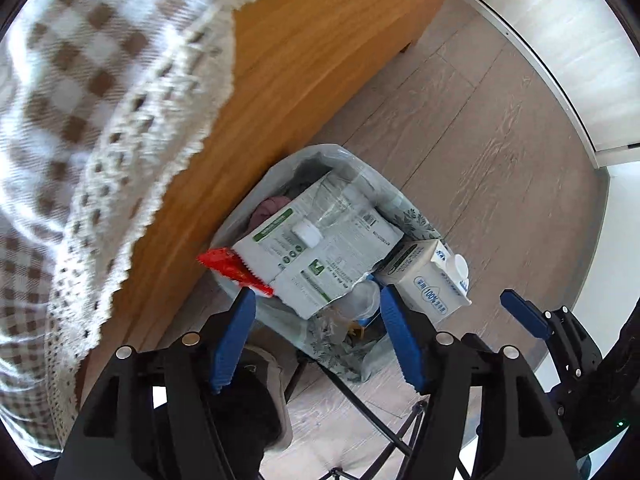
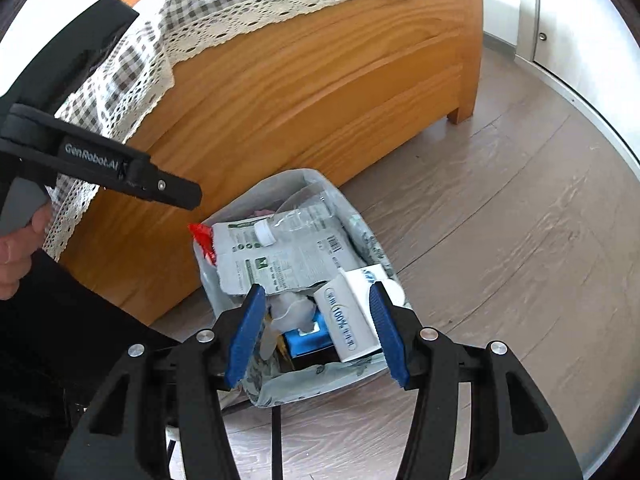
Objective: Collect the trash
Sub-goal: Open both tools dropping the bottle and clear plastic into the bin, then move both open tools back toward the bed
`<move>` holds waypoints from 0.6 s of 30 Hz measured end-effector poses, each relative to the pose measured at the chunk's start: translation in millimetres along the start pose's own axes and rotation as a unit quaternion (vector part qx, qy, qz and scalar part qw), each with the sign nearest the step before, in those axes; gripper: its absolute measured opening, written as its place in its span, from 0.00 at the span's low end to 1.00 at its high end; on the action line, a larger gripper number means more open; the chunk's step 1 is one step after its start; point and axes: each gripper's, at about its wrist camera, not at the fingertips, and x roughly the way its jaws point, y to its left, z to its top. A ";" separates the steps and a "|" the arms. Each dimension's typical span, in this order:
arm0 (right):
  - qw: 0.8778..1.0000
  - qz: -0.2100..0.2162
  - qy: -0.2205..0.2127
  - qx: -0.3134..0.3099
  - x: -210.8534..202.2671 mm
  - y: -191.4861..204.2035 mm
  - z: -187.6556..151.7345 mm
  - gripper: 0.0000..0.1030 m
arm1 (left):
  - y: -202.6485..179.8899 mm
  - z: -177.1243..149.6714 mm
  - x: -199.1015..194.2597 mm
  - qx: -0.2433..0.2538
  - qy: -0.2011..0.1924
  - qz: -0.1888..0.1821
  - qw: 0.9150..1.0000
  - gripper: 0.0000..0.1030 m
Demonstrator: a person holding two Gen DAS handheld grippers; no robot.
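A trash bag [image 1: 352, 352] [image 2: 288, 384] stands open on the floor beside a wooden cabinet, full of trash. In it lie a grey-white pouch with a white cap [image 1: 320, 240] [image 2: 280, 256], a red wrapper [image 1: 232, 268] [image 2: 202, 240], a white milk carton [image 1: 428, 280] [image 2: 352, 320] and a blue box [image 2: 310, 342]. My left gripper [image 1: 318, 304] is open and empty above the bag. My right gripper [image 2: 316, 300] is open and empty above the bag too; one of its fingers [image 1: 524, 314] shows in the left wrist view.
The wooden cabinet [image 1: 288, 80] [image 2: 320, 88] carries a checked cloth with lace trim [image 1: 80, 120] [image 2: 224, 8]. Grey wood floor [image 1: 500, 140] [image 2: 520, 240] lies to the right. White cupboard doors [image 1: 560, 40] [image 2: 560, 12] stand beyond. A folding black frame [image 1: 376, 420] stands under the bag.
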 end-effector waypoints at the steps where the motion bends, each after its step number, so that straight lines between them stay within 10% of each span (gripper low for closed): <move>1: 1.000 0.000 0.003 -0.003 -0.6 1.2 0.6 0.51 | 1.1 -2.2 -5.1 -0.002 -0.006 0.002 1.000 0.60; 11: 0.997 -0.050 0.004 -0.051 -22.4 19.8 25.2 0.51 | 18.4 -32.8 -67.4 -0.018 -0.071 -0.046 0.996 0.70; 18: 0.986 -0.099 -0.033 -0.129 -62.7 69.5 85.2 0.52 | 72.0 -56.9 -145.0 -0.045 -0.179 -0.088 0.979 0.72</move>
